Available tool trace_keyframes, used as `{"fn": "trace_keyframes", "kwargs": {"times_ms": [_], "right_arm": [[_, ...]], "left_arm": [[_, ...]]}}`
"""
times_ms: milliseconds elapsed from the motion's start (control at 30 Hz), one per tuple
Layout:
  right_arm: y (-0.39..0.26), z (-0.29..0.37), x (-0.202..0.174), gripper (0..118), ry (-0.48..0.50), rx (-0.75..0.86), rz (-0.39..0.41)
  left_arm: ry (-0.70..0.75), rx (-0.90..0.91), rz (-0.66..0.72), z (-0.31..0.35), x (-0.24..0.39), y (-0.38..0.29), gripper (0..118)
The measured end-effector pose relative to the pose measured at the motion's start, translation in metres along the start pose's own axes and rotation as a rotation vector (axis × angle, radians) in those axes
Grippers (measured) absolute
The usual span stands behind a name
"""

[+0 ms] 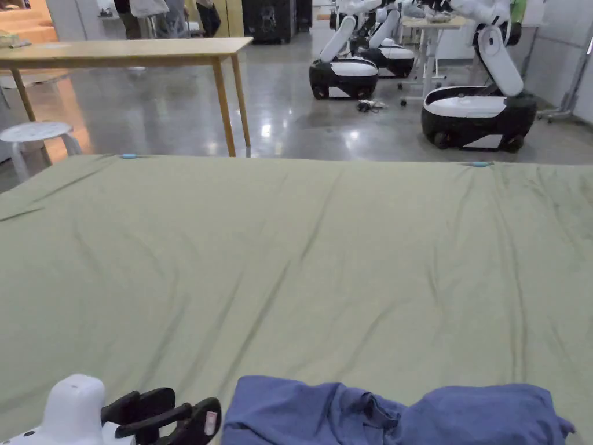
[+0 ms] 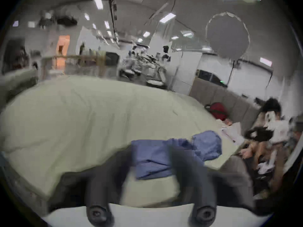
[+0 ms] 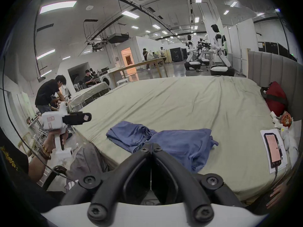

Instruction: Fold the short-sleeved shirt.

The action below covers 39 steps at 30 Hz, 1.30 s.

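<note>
A crumpled blue short-sleeved shirt (image 1: 394,414) (image 2: 155,158) (image 3: 180,142) lies near the front edge of the bed, on the green sheet (image 1: 289,261). My left gripper (image 1: 194,408) (image 2: 150,152) hovers just left of the shirt, held by a hand. Its black jaws stand apart with nothing between them. From the right gripper view, the left gripper (image 3: 87,117) is off the bed's left corner. My right gripper (image 3: 151,146) is shut, jaw tips together, held in front of the shirt's near edge; the cloth lies slack.
A phone (image 3: 273,150) on a sheet of paper, a red bag (image 3: 277,97) and small items sit by the grey headboard (image 3: 270,63) on the right. Beyond the bed stand a wooden table (image 1: 127,49), a stool (image 1: 35,132) and wheeled robots (image 1: 475,110). A person (image 3: 47,93) works at the left.
</note>
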State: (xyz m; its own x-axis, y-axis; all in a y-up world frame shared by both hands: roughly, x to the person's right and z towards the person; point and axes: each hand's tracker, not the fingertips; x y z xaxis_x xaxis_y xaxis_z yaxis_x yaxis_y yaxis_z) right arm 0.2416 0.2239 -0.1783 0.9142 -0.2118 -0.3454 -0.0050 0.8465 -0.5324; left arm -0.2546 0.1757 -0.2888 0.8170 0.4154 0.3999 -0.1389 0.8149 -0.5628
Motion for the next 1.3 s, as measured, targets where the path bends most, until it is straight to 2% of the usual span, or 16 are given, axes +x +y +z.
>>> {"fn": "trace_keyframes", "kwargs": {"times_ms": [33,67,100,233,333,400,533,667,800,900,967,1000,1033,1300], "right_arm": [[-0.001,-0.001,0.000,0,-0.002,-0.003,0.004],[-0.002,-0.002,-0.001,0,-0.004,-0.006,0.004],[-0.002,-0.002,-0.001,0,-0.002,-0.012,0.002],[-0.005,-0.004,-0.001,0,0.005,-0.015,-0.015],[-0.006,-0.005,-0.001,0,-0.003,-0.019,-0.019],[-0.007,-0.005,-0.001,0,0.002,-0.023,-0.022],[-0.005,-0.005,0.000,0,-0.003,-0.029,-0.017],[-0.003,-0.006,0.001,0,-0.006,-0.027,-0.019],[-0.002,-0.006,0.002,0,-0.010,-0.026,-0.016],[-0.001,-0.005,0.002,0,-0.010,-0.025,-0.018],[-0.002,-0.005,0.002,0,-0.011,-0.025,-0.019],[-0.002,-0.006,0.002,0,-0.012,-0.025,-0.018],[-0.002,-0.006,0.003,0,-0.014,-0.026,-0.019],[0.000,-0.006,0.002,0,-0.020,-0.021,-0.016]], "left_arm": [[-0.050,-0.073,0.043,-0.013,-0.007,0.004,115],[-0.099,-0.160,0.099,-0.026,-0.015,0.005,118],[-0.154,-0.104,0.100,-0.036,-0.022,0.010,117],[-0.293,-0.318,0.375,-0.090,-0.064,0.010,117],[-0.330,-0.364,0.557,-0.122,-0.093,0.006,117],[-0.346,-0.396,0.625,-0.135,-0.104,-0.001,117],[-0.347,-0.414,0.637,-0.149,-0.108,-0.007,117],[-0.435,-0.405,0.681,-0.155,-0.104,-0.008,116],[-0.458,-0.472,0.565,-0.164,-0.089,-0.011,112],[-0.443,-0.469,0.542,-0.162,-0.086,-0.011,101],[-0.431,-0.462,0.537,-0.158,-0.086,-0.011,60],[-0.381,-0.437,0.503,-0.156,-0.088,-0.011,32],[-0.354,-0.431,0.481,-0.156,-0.089,-0.010,22],[-0.352,-0.429,0.431,-0.152,-0.080,-0.004,20]]}}
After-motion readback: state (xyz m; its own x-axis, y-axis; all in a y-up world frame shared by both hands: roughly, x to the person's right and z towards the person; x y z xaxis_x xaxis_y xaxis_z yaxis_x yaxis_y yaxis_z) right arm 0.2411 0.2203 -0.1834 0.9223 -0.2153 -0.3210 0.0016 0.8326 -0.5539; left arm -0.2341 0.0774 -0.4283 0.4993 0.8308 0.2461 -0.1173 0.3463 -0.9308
